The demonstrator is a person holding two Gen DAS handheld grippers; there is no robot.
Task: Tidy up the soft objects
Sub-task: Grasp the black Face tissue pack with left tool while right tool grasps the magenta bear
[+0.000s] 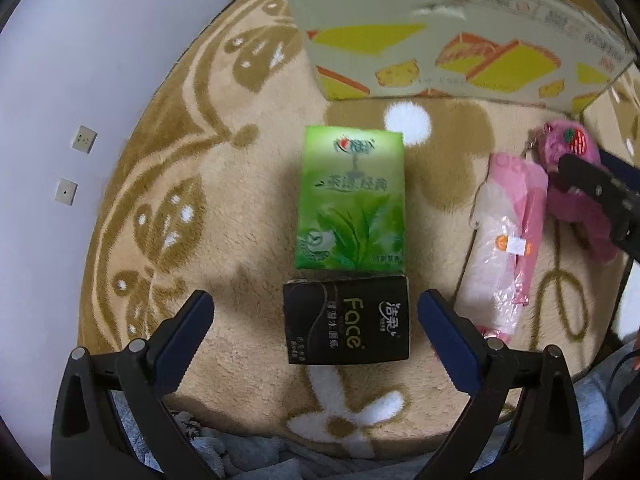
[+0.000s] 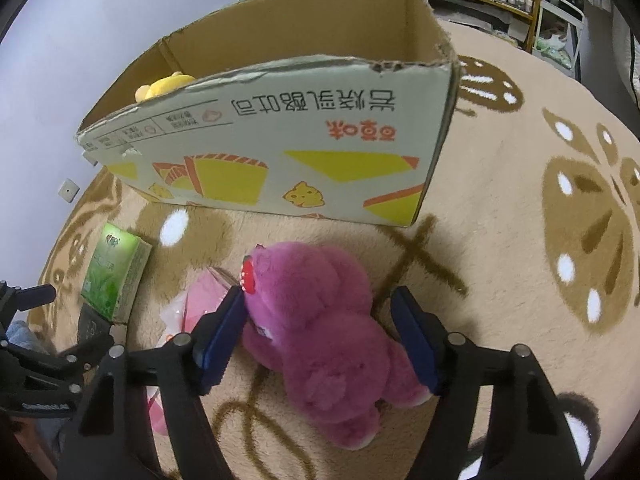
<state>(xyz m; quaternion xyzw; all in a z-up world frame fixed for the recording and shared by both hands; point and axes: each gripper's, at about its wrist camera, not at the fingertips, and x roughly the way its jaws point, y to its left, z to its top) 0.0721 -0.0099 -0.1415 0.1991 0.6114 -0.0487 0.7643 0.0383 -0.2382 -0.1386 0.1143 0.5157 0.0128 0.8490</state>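
right gripper point(image 2: 318, 334): apart, straddling plush point(image 2: 320, 328), left pad touching | left gripper point(image 1: 316, 336): apart, astride black pack point(image 1: 347, 320) | box point(image 2: 280, 160) beyond

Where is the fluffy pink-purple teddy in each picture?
Left wrist view: the purple plush bear sits at the far right edge, partly behind a black gripper finger.
Right wrist view: the bear lies bottom centre, between the blue pads.
Shared landmark: the green tissue pack.
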